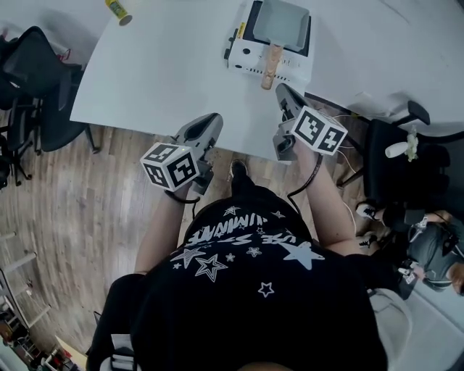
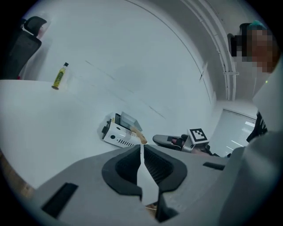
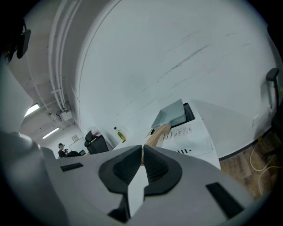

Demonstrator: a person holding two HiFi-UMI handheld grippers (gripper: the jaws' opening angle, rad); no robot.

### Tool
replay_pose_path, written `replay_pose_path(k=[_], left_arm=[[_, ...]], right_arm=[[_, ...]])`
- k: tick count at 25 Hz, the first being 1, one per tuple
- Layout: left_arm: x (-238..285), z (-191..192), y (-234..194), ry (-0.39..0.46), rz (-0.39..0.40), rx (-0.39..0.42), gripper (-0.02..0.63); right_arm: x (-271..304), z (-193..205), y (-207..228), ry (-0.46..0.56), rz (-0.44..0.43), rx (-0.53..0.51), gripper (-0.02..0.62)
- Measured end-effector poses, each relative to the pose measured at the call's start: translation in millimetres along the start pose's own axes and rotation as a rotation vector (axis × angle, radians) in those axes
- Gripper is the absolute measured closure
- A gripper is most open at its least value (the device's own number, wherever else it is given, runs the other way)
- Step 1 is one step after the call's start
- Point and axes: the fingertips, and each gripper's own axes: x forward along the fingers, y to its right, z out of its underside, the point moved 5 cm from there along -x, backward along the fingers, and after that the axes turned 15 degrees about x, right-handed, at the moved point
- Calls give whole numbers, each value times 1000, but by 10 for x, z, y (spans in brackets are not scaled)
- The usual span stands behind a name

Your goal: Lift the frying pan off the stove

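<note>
A square grey frying pan [image 1: 281, 20] with a wooden handle [image 1: 271, 69] sits on a white portable stove [image 1: 243, 56] at the far side of the white table [image 1: 167, 80]. My right gripper [image 1: 283, 91] is shut and empty, its tip just short of the handle's end. My left gripper [image 1: 212, 123] is also shut and empty, over the table's near edge, left of the stove. In the right gripper view the pan [image 3: 170, 115] and handle [image 3: 155, 134] lie straight beyond the closed jaws [image 3: 142, 150]. The left gripper view shows its closed jaws [image 2: 141, 148], the stove [image 2: 116, 136] and the pan [image 2: 130, 120] ahead.
A yellow bottle [image 1: 118, 11] lies at the table's far left corner. Black office chairs stand left of the table [image 1: 36, 80] and on the right [image 1: 406, 156]. A cable trails on the wooden floor [image 1: 72, 217] to the right. A person stands beyond the table in the left gripper view.
</note>
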Motion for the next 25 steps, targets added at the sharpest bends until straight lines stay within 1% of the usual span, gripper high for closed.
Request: replay_pose_path(k=[5, 9, 10, 12, 16, 19, 22, 25], left_arm=[[360, -88, 11, -23, 43, 15, 597], [614, -127, -22, -43, 71, -9, 594], [673, -132, -27, -48, 82, -21, 587], [790, -143, -25, -59, 114, -52, 575], [991, -161, -31, -79, 175, -119, 502], [1143, -147, -72, -105, 205, -163, 463], [1278, -128, -106, -125, 234, -219, 434], [1407, -115, -119, -140, 266, -288, 405]], right_arm=[[168, -161, 143, -34, -23, 76, 586], [300, -301, 232, -57, -39, 111, 578], [333, -328, 246, -66, -48, 124, 562], [393, -368, 270, -92, -72, 158, 505], [497, -411, 302, -143, -114, 221, 459], [601, -416, 346, -187, -148, 309, 405], [704, -416, 384, -232, -183, 405, 382], [782, -426, 429, -265, -187, 458, 371]])
